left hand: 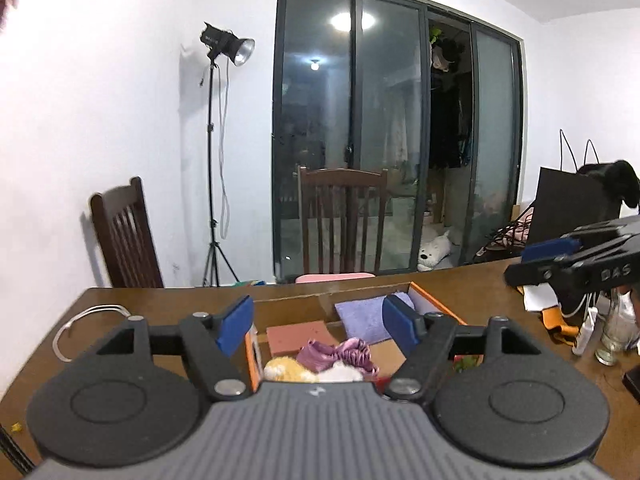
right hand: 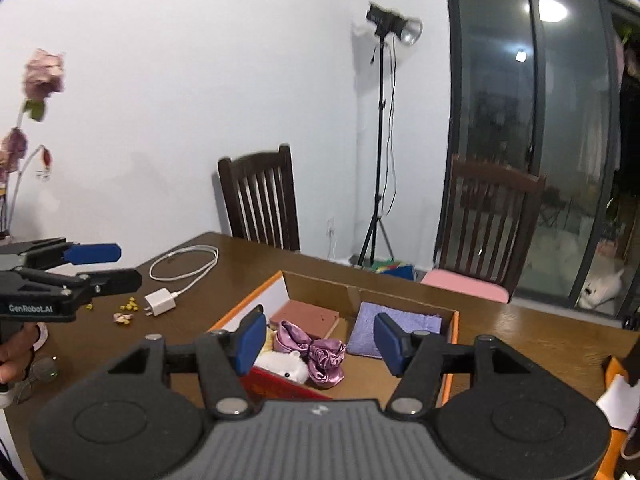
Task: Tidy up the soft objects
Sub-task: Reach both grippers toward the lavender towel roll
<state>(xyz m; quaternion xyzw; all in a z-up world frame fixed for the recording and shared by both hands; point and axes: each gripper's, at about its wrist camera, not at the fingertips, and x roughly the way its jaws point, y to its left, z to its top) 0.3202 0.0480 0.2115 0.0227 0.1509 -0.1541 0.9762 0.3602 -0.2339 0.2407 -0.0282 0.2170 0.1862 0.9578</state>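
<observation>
While both grippers hover above the brown wooden table, neither holds anything: the left gripper has its blue-padded fingers spread wide apart with nothing between them, and the right gripper shows the same wide, empty gap. Below and between the fingers in both wrist views sits the shallow orange-edged cardboard box, resting on the table. Inside it, a folded lavender terry cloth lies flat at the far right side, a terracotta-pink rectangular sponge block lies at the far left side, and a crumpled shiny purple satin scrunchie lies nearer the camera, just beside a small white plush toy. A fuzzy yellow soft item touches the white plush in the left wrist view. On the table left of the box lies a white charger plug with coiled cable, with small yellow crumbs near it.
</observation>
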